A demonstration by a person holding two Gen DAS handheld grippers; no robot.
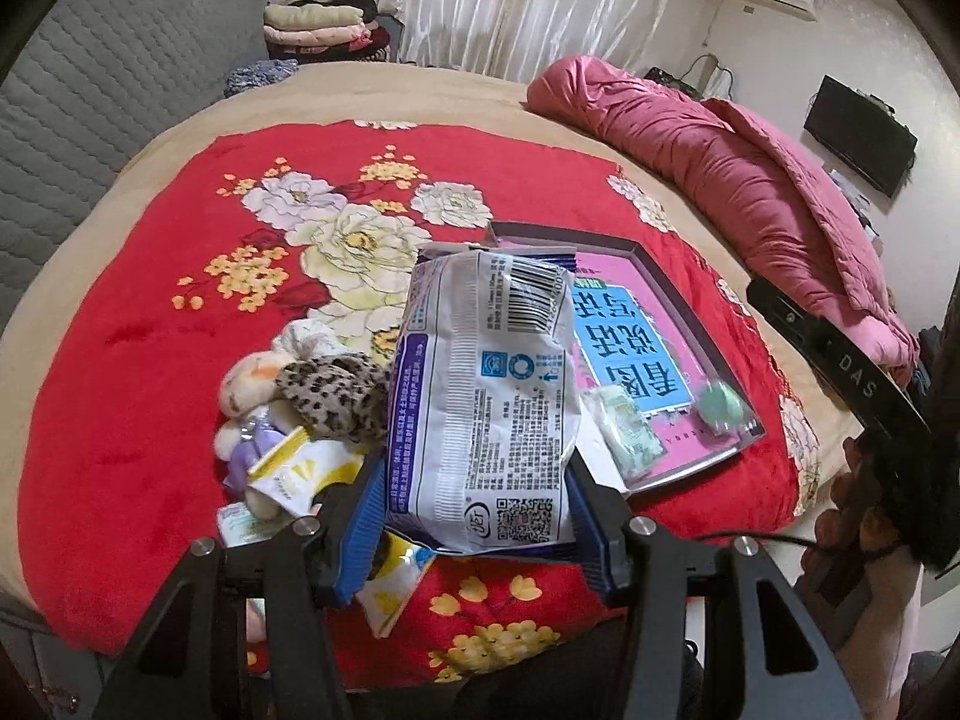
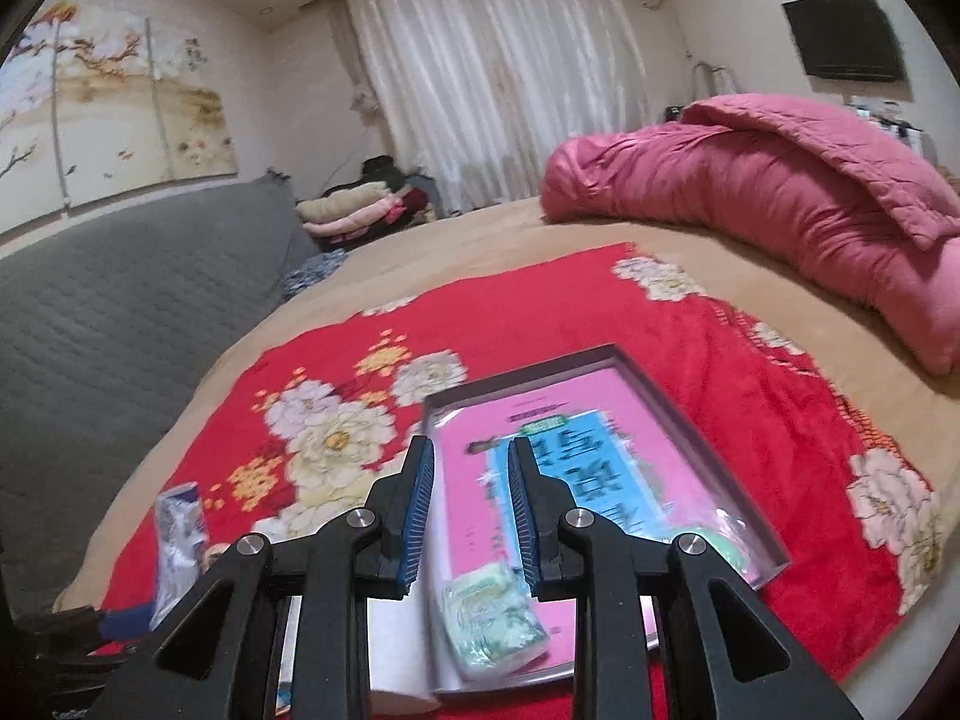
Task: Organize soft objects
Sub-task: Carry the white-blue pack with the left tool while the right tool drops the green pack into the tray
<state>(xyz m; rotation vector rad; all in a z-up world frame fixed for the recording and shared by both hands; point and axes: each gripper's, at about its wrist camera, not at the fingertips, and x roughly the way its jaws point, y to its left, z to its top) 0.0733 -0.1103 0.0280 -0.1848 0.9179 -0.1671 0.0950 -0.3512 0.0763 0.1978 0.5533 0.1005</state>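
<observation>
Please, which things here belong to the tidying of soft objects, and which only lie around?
Job: wipes pack held in the left tongs; tray; green tissue pack in it; plush toy; leopard scrunchie.
Lying about: pink quilt; folded clothes; wall TV.

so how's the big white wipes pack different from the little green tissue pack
The white wipes pack is held up between the left gripper fingers; the green tissue pack lies in the shallow tray. The white wipes pack looks far bigger, showing a barcode and QR code; the green tissue pack is small with a leafy print. The right gripper hovers open over the tray, holding nothing. Both are soft plastic packets.
</observation>
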